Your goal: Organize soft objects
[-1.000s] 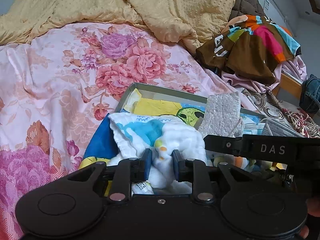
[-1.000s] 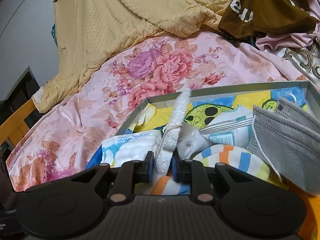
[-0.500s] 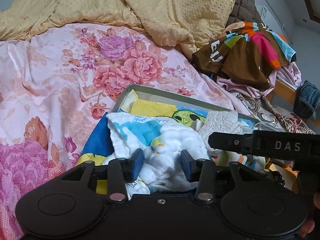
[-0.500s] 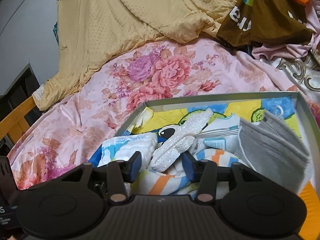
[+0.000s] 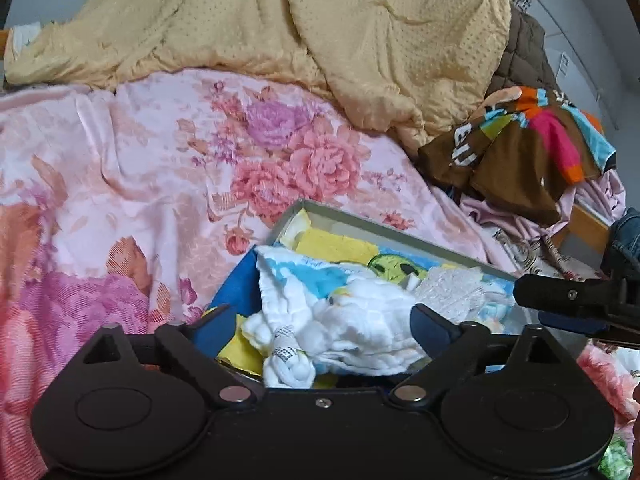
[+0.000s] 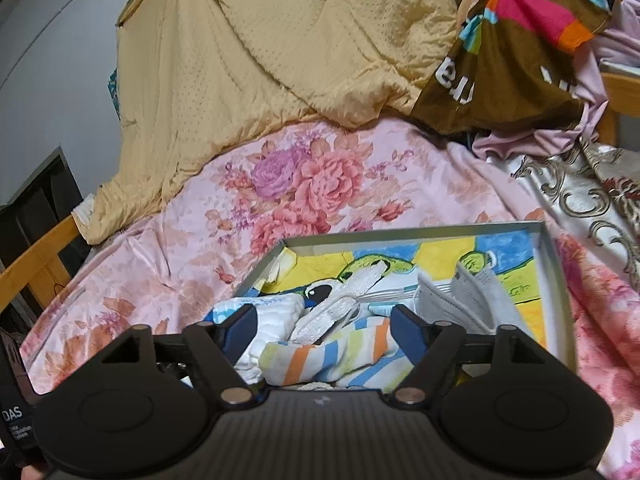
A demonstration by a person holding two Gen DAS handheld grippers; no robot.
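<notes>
A shallow grey box [image 5: 384, 227] [image 6: 552, 280] with a cartoon print inside lies on the bed. In it are a white and blue cloth [image 5: 352, 312] [image 6: 272, 316], a white sponge strip [image 6: 352, 292] [image 5: 452, 288], a striped cloth [image 6: 336, 356] and a grey face mask [image 6: 468, 300]. My left gripper [image 5: 320, 324] is open wide, its fingers on either side of the white cloth. My right gripper [image 6: 320, 328] is open wide above the striped cloth and sponge strip. It also shows in the left wrist view [image 5: 576, 300].
The box rests on a pink floral bedsheet [image 5: 140, 168] [image 6: 320, 184]. A yellow quilt [image 5: 320, 28] [image 6: 280, 40] is heaped behind it. A brown multicoloured garment [image 5: 528, 148] [image 6: 520, 40] and patterned fabric [image 6: 592, 192] lie at the right. A wooden bed rail [image 6: 36, 256] runs at the left.
Both grippers opened. The left let go of the white cloth and the right let go of the sponge strip, which now lies in the box. Both pulled back slightly.
</notes>
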